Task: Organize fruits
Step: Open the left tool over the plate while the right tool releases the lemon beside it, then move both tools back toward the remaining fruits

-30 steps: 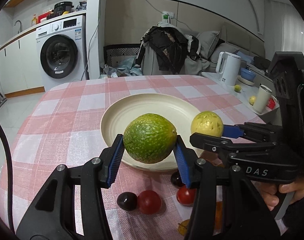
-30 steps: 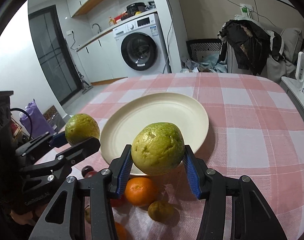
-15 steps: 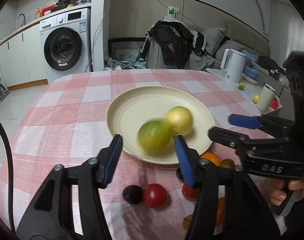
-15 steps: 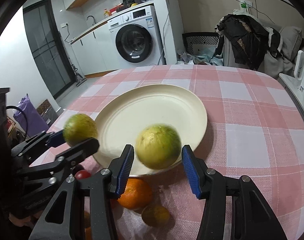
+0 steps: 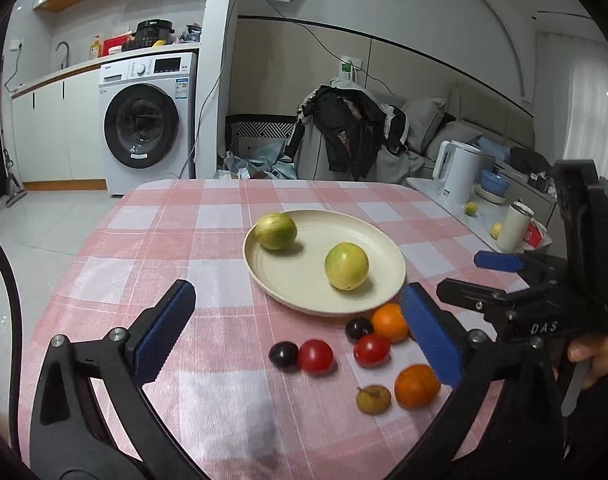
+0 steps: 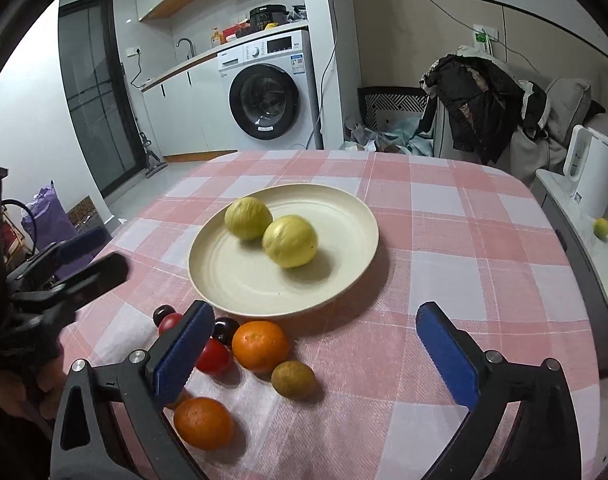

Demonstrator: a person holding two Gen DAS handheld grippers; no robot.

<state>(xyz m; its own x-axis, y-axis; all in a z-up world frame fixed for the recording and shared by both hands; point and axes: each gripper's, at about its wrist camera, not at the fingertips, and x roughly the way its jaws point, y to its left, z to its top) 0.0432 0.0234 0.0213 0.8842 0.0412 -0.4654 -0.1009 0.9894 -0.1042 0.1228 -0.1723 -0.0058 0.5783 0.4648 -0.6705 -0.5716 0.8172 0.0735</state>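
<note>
Two yellow-green fruits (image 5: 275, 230) (image 5: 346, 265) lie on the cream plate (image 5: 384, 248), also in the right wrist view (image 6: 248, 218) (image 6: 290, 241) on the plate (image 6: 223, 280). My left gripper (image 5: 299, 332) is open and empty, pulled back before the plate. My right gripper (image 6: 318, 354) is open and empty; it also shows at the right of the left wrist view (image 5: 492, 276). On the cloth before the plate lie two oranges (image 6: 260, 345) (image 6: 203, 423), red tomatoes (image 5: 315, 355) (image 5: 372, 349), dark plums (image 5: 283, 354) (image 5: 358, 328) and a small brown fruit (image 6: 293, 378).
The table carries a pink checked cloth (image 6: 444, 216). A side counter at the right holds a white kettle (image 5: 456, 170), a cup (image 5: 514, 226) and small lemons (image 5: 470, 208). A washing machine (image 5: 145, 122) and a chair piled with clothes (image 5: 352, 132) stand behind.
Both grippers let go of their yellow-green fruits onto the plate, opened wide and drew back and up. The fruits rolled and came to rest on the plate.
</note>
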